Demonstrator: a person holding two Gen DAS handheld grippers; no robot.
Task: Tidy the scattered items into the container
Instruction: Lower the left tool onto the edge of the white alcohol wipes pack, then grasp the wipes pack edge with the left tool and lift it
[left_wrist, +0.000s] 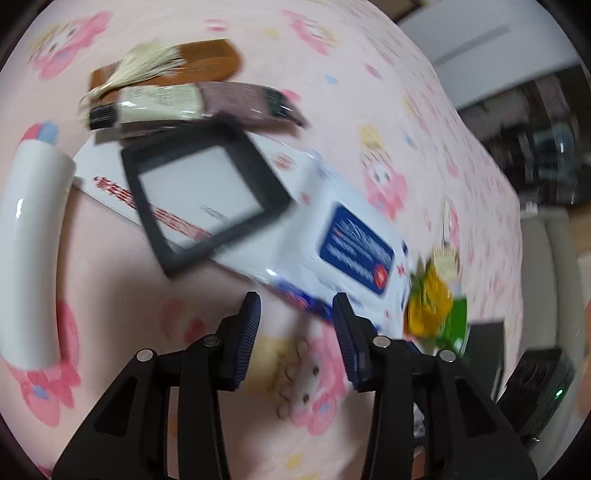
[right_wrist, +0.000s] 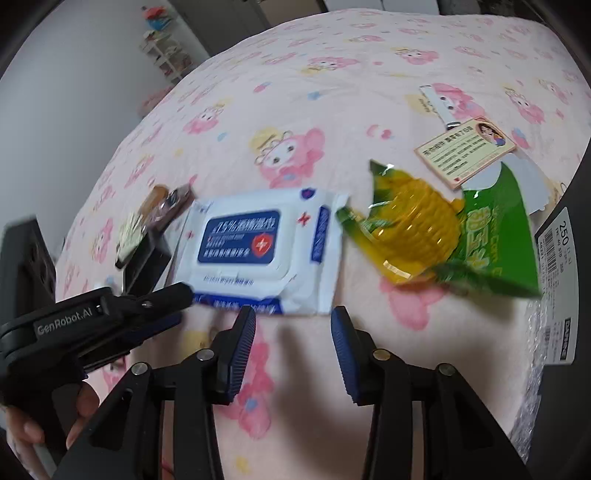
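Bedspread (right_wrist: 332, 74) in pink carries everything we see: wipes (right_wrist: 251, 251) lie just ahead of both our claws, with the corn bag (right_wrist: 480, 236) to their right and the black frame (left_wrist: 199, 192) to their left. Our left gripper (left_wrist: 297, 325) and right gripper (right_wrist: 293, 336) each stand partly open, gripping nothing, apart from the wipes.
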